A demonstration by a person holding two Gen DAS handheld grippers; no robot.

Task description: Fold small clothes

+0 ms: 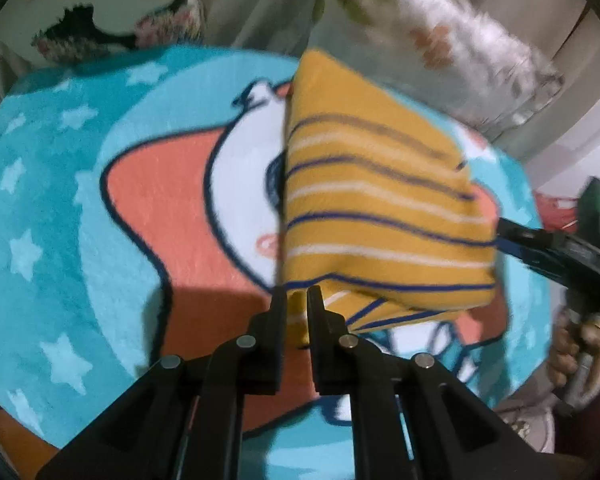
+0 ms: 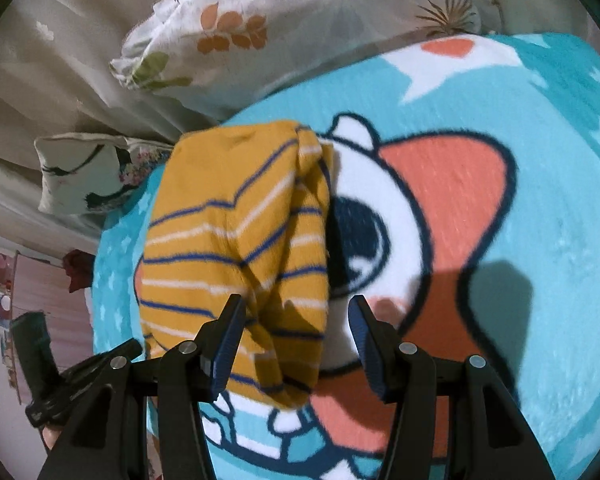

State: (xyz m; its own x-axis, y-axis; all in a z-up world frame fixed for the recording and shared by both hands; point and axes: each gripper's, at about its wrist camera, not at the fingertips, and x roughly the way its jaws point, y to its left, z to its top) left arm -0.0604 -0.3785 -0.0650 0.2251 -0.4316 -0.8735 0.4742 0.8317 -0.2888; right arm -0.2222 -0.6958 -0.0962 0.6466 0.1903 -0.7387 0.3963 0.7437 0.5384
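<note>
The left gripper (image 1: 298,300) is pinching a near corner of the yellow striped garment (image 1: 380,208) between jaws drawn almost together, a bit of mustard cloth showing in the narrow gap. In the right wrist view the right gripper (image 2: 296,312) is holding its blue-padded jaws wide apart, with a drooping fold of the same garment (image 2: 236,248) sitting between and just beyond them; whether the pads are touching the cloth cannot be told. In the left wrist view the right gripper (image 1: 548,248) is reaching in from the right, its tip meeting the garment's right edge, with the person's hand (image 1: 580,344) gripping the handle below it.

The garment, mustard with navy and white stripes, is bunched in a loose fold and appearing lifted above the round turquoise cartoon rug (image 1: 60,220), over the rug's white and coral figure. The rug is lying on a bed with a pale sheet (image 2: 60,80). At the far side a floral pillow (image 2: 204,40) is resting just beyond the rug, and a second cushion (image 2: 84,176) with a dark print is lying to its left
</note>
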